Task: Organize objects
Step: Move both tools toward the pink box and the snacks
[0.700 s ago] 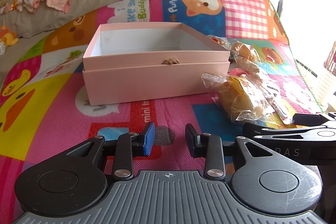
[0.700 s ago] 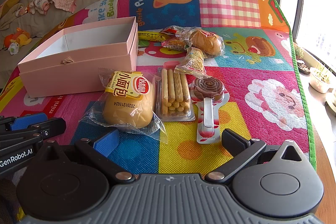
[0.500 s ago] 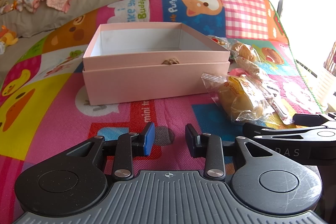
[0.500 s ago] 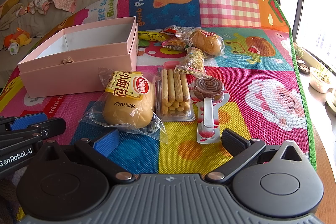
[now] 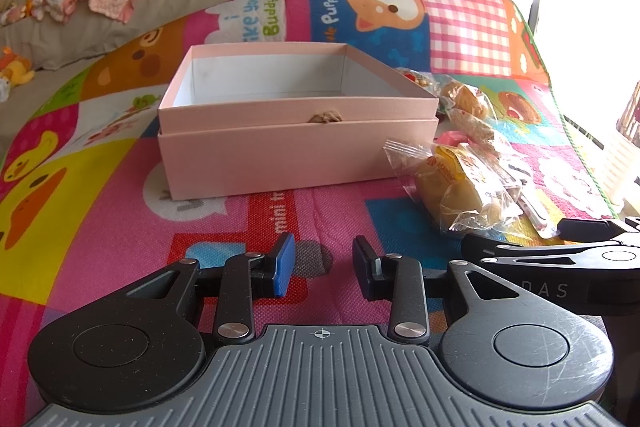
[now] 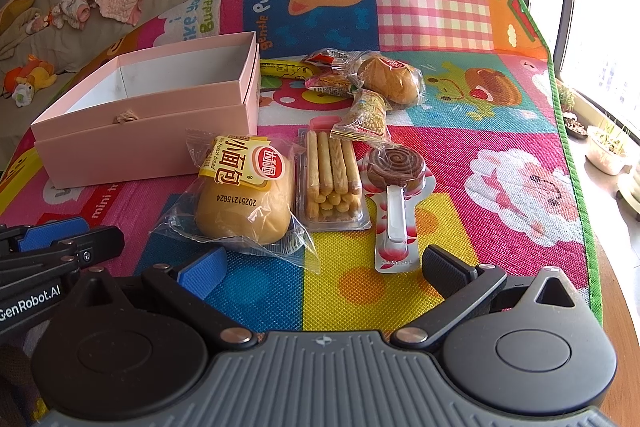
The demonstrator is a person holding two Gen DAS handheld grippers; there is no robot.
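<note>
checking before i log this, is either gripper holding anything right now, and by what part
Nothing is held. The left gripper and the right gripper are both open over the mat, with no snack between their fingers.

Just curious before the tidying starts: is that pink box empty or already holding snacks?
It looks empty: the pink box shows only bare white walls and floor, though its near corner is hidden. The snacks lie outside.
</note>
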